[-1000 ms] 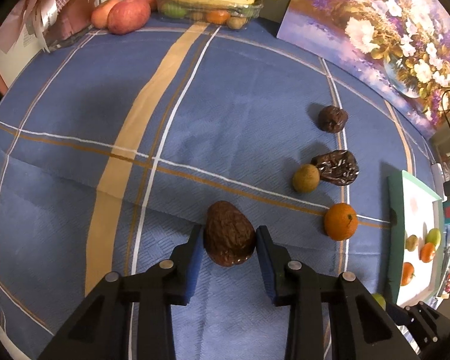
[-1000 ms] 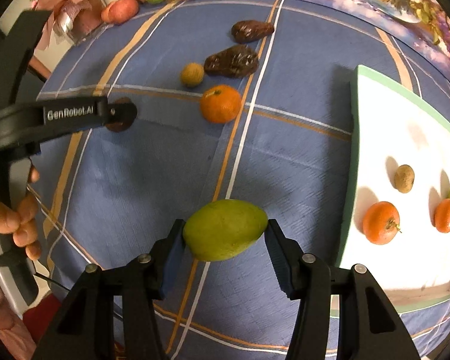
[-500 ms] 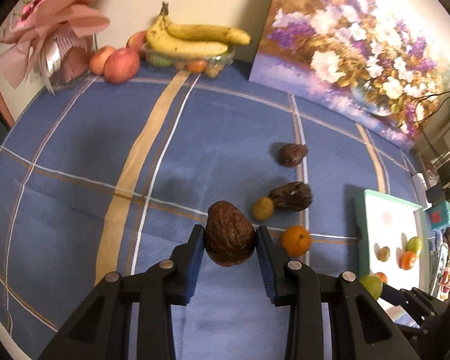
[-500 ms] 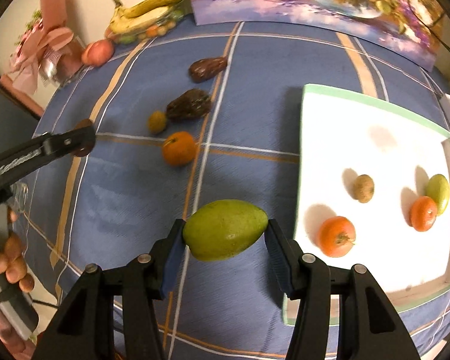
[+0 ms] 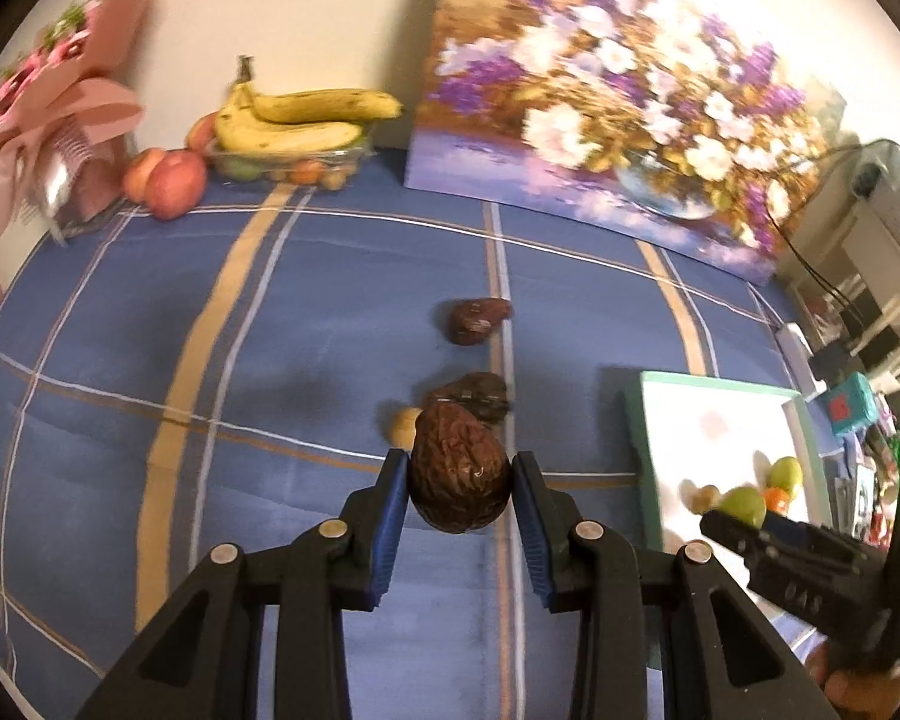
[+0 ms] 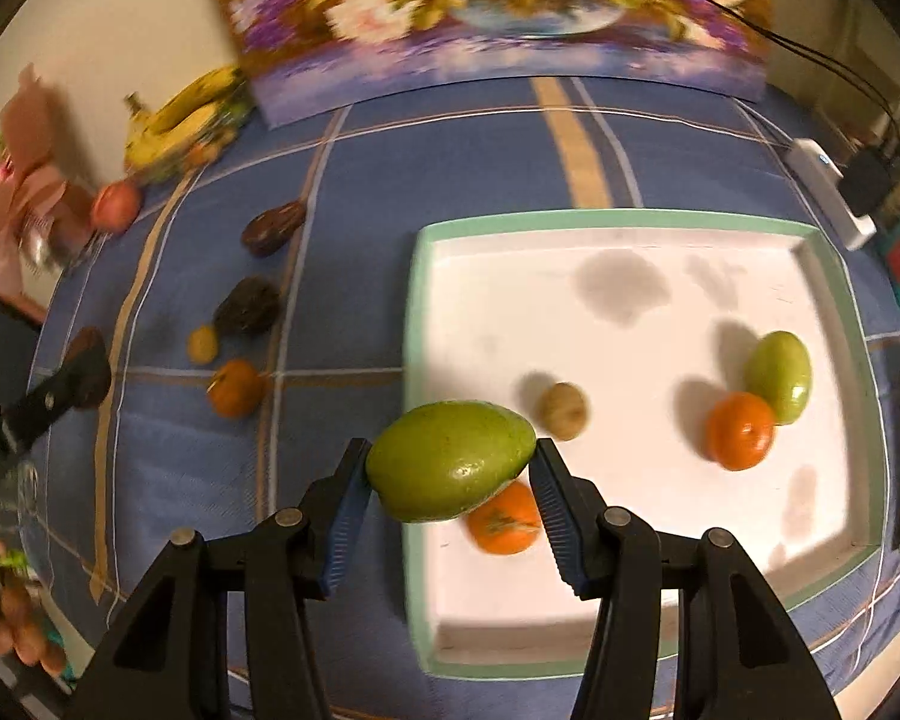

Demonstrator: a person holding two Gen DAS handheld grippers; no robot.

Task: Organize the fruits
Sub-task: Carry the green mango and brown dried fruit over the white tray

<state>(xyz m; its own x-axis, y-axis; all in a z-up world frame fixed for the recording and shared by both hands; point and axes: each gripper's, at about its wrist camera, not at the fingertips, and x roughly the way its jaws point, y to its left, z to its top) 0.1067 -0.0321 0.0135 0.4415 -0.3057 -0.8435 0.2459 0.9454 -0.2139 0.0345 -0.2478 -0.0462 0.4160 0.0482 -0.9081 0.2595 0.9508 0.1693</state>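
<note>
Carrying step: the right gripper [image 6: 450,468] clamps a smooth green mango [image 6: 450,459], the left gripper [image 5: 457,480] a wrinkled brown fruit [image 5: 457,474]; next, lower the mango into the white green-rimmed tray [image 6: 630,219] just ahead.

Black fingers [image 5: 384,516] with blue ribbed pads, silver screws.

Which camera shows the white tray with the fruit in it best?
The right wrist view: the white tray fills much of the picture, with nearly its whole green rim and the fruits inside visible. The left wrist view shows the tray only small, at the right edge, partly behind the right gripper.
</note>
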